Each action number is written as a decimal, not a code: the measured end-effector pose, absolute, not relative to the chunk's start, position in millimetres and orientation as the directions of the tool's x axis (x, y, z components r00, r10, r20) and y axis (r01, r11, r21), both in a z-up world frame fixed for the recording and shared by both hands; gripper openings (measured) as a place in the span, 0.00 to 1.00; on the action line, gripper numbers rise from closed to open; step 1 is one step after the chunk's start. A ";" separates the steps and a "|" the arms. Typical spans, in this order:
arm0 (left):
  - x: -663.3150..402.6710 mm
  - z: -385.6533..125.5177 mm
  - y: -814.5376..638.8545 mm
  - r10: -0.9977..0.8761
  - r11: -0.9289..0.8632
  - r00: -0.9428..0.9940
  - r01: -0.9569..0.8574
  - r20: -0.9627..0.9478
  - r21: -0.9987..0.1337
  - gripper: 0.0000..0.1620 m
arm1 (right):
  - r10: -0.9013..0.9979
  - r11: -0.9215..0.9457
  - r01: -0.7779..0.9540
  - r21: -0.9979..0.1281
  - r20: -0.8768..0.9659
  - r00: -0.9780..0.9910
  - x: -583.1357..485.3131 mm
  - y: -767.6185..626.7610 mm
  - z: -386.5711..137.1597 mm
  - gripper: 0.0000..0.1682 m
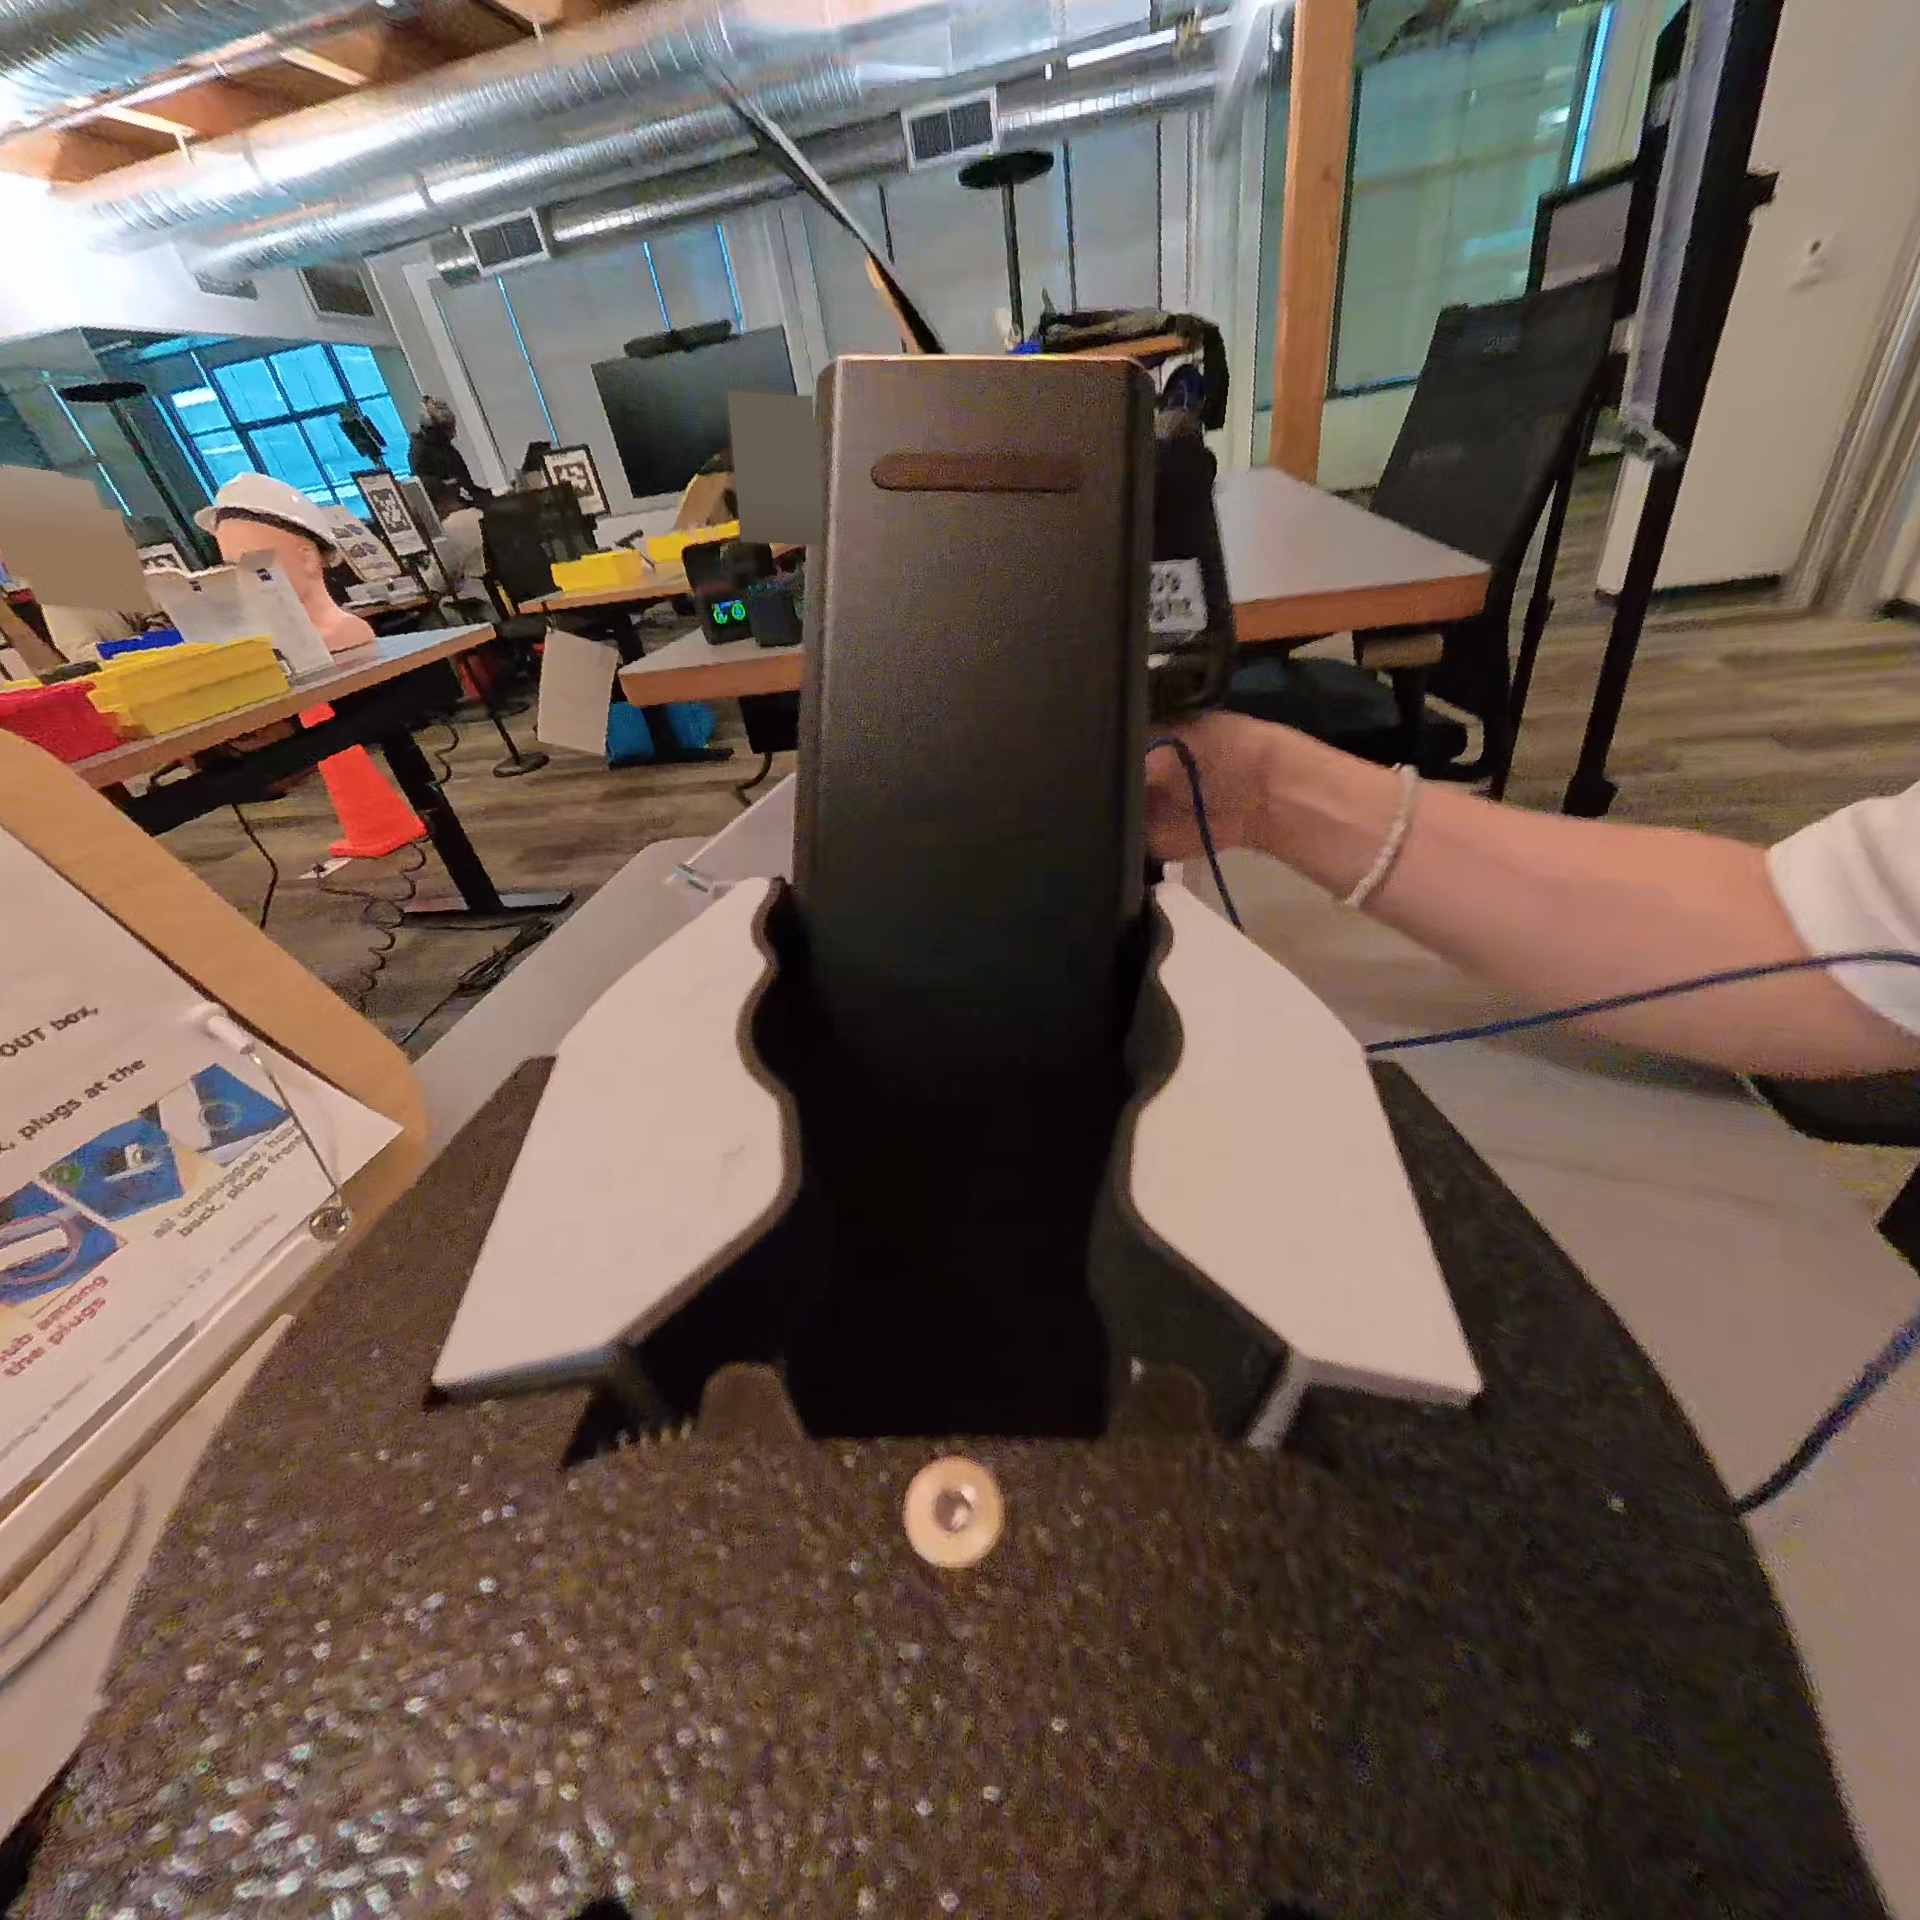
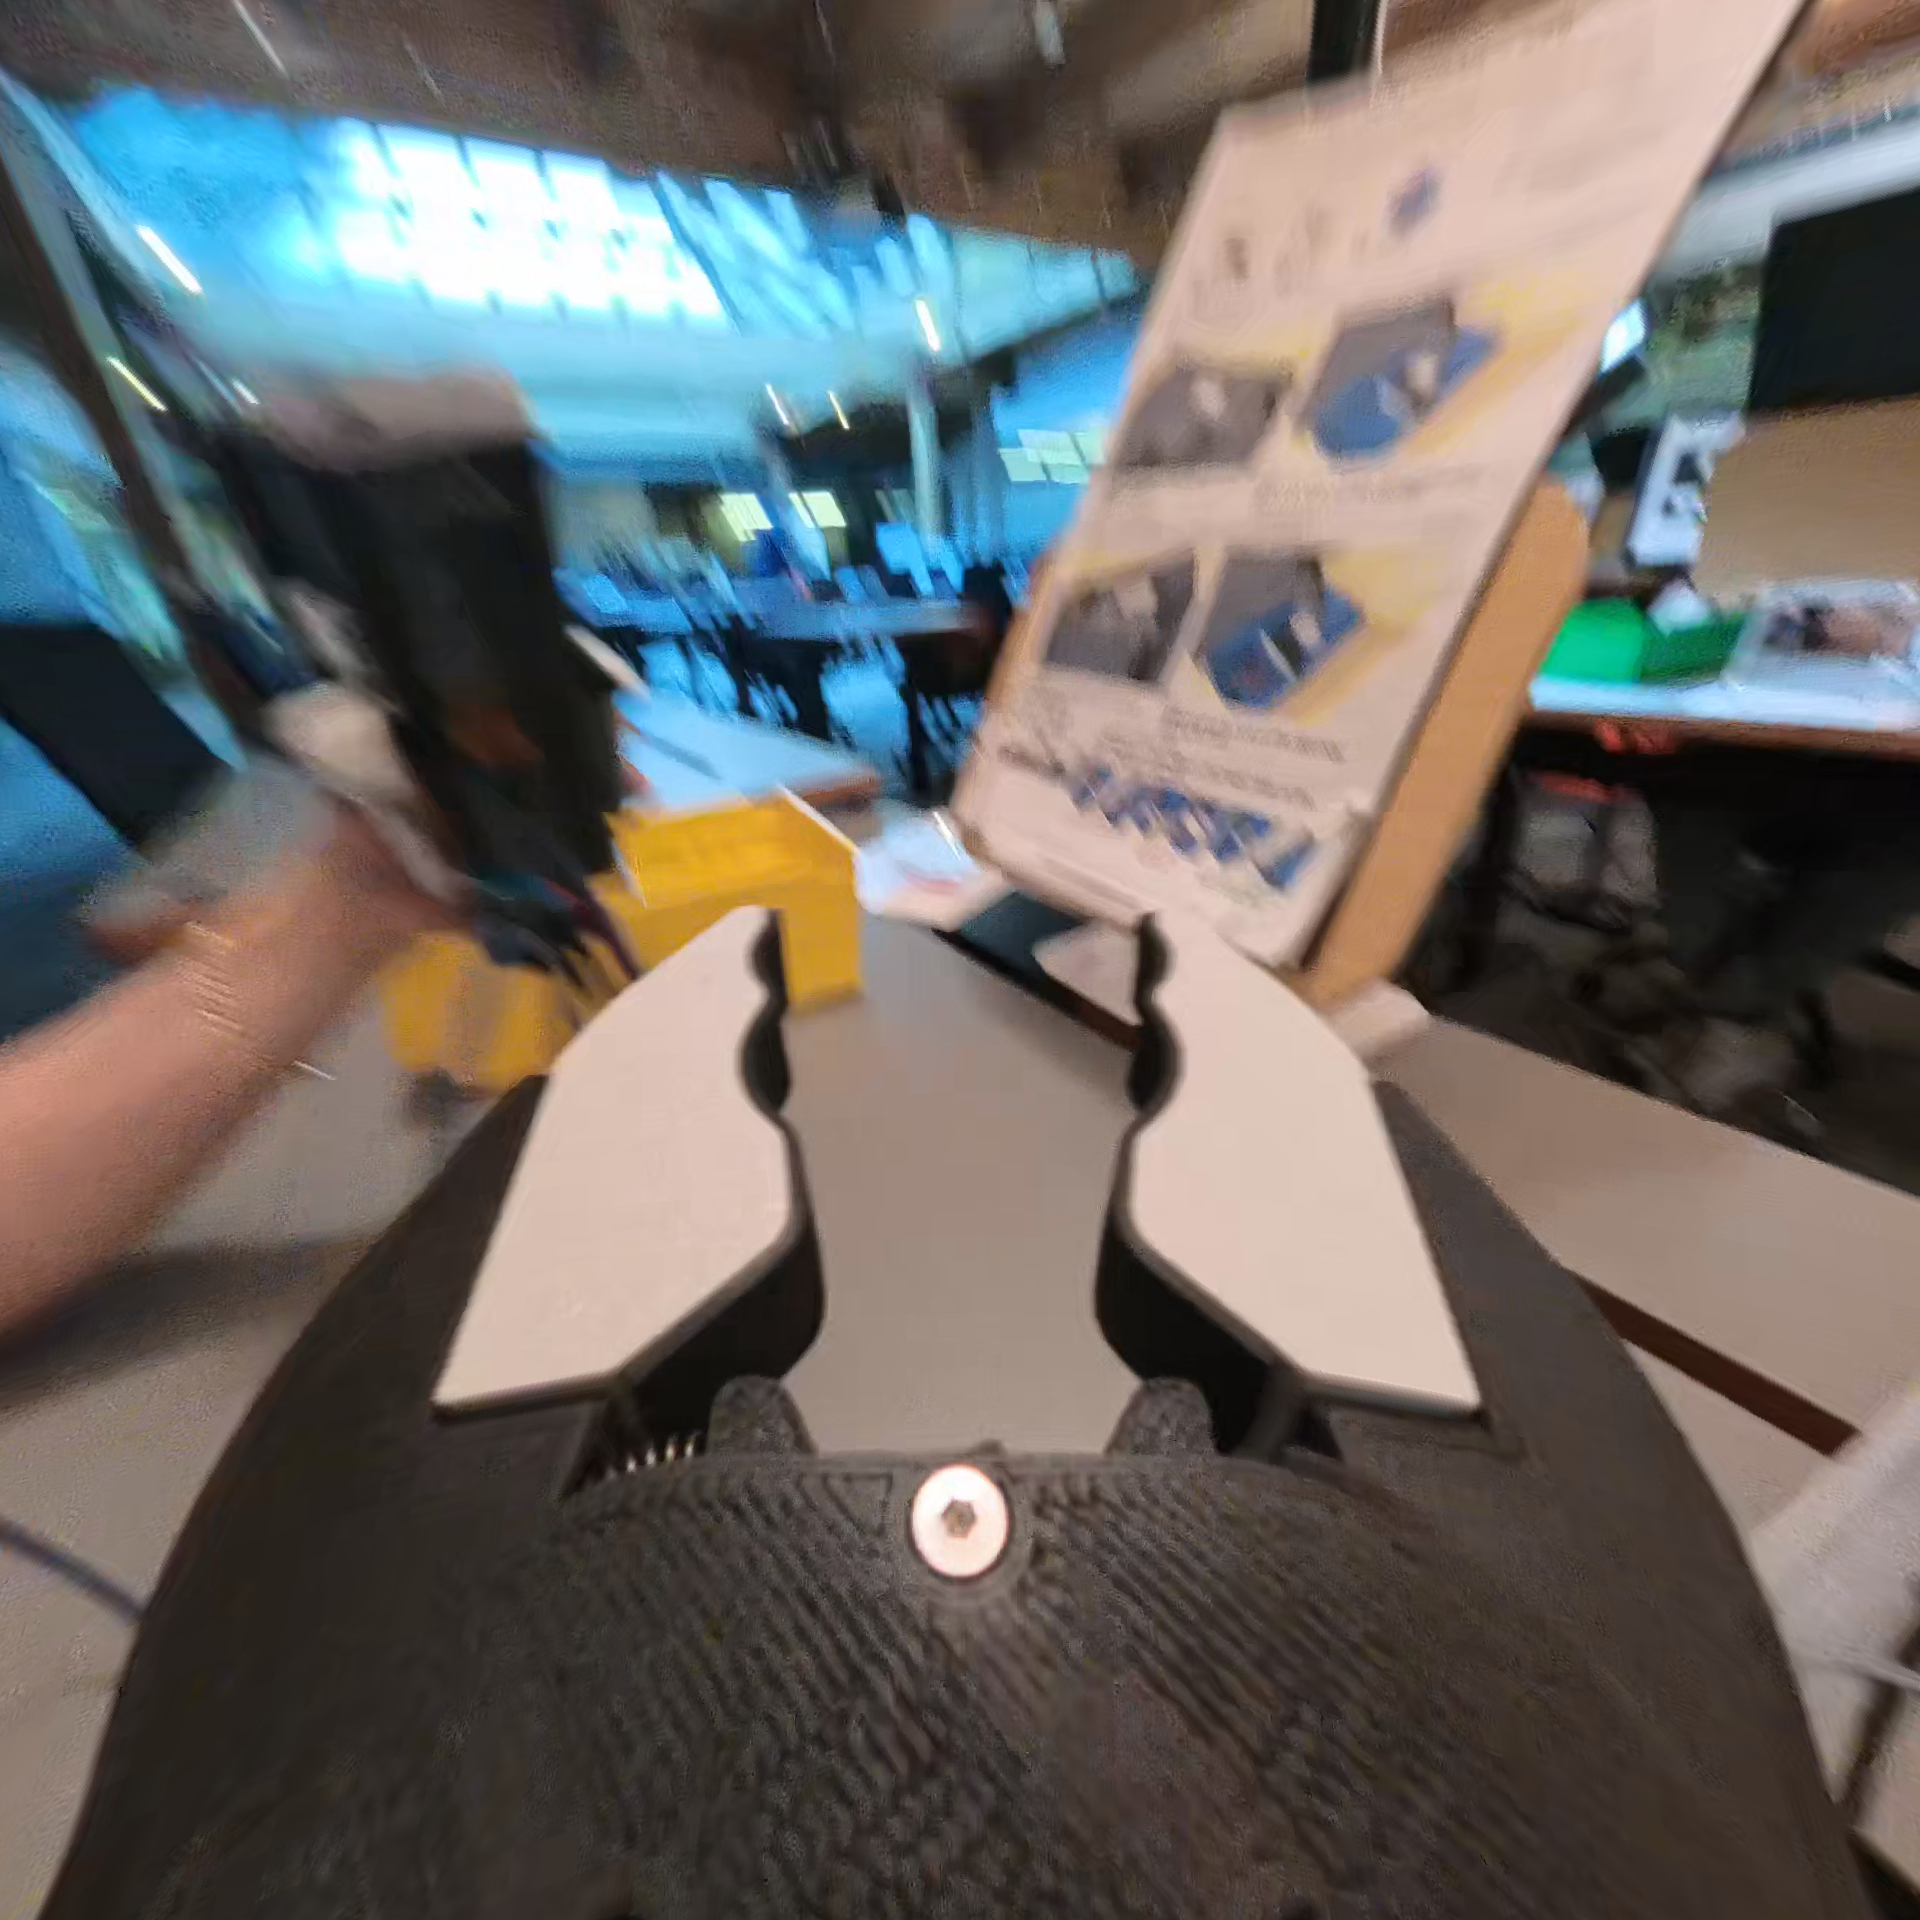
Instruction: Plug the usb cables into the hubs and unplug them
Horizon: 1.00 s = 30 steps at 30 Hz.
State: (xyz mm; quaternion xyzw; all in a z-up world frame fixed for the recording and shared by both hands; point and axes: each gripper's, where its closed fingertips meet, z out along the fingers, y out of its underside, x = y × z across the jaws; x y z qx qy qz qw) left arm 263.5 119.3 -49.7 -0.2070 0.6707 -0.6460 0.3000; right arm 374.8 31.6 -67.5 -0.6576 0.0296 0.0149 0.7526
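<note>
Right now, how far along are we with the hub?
Done: the left gripper is shut on the black hub, lifted upright. In hand: nothing in the right gripper, whose fingers are open over the grey table. Left: no plug visibly inserted; a blue cable trails by the person's arm.

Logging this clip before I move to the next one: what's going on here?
A person is working with two handheld grippers at a grey table. The left gripper is clamped on a tall black box-shaped device, presumably a hub, holding it upright. The right gripper is open and empty, pointing toward a yellow bin and an instruction sheet on a board. That view is motion-blurred. A thin blue cable trails past the person's forearm; no plug is visibly in a port.
</note>
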 end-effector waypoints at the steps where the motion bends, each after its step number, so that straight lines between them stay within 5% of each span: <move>1: 266.1 -56.2 116.2 -0.660 0.112 -0.736 0.101 -0.150 -0.989 0.37 | 0.029 0.225 -0.088 -0.970 -0.084 0.996 361.4 17.5 -51.5 0.26; 7: 271.5 -75.5 81.4 -0.552 0.083 -0.826 0.076 -0.109 -0.994 0.38 | -0.117 -0.012 0.166 -0.986 0.166 0.979 310.9 6.8 -70.6 0.28; 11: 264.1 -75.5 70.1 -0.506 0.094 -0.849 0.118 -0.150 -0.989 0.38 | -0.269 0.011 0.264 -0.964 0.251 0.930 289.5 -21.9 -30.2 0.25; 15: 248.8 -64.6 56.6 -0.435 0.054 -0.879 0.191 -0.195 -0.980 0.37 | -0.037 0.089 0.167 -0.982 0.164 0.986 241.1 -18.3 -24.5 0.23; 18: 237.3 -57.6 44.4 -0.365 0.000 -0.907 0.225 -0.209 -0.974 0.37 | -0.093 -0.066 0.273 -0.960 0.279 0.956 254.8 0.2 -63.8 0.23; 30: 240.0 -69.8 26.8 -0.298 -0.060 -0.939 0.198 -0.172 -0.978 0.37 | 0.092 0.054 0.209 -0.976 0.214 0.973 231.9 28.8 -69.0 0.10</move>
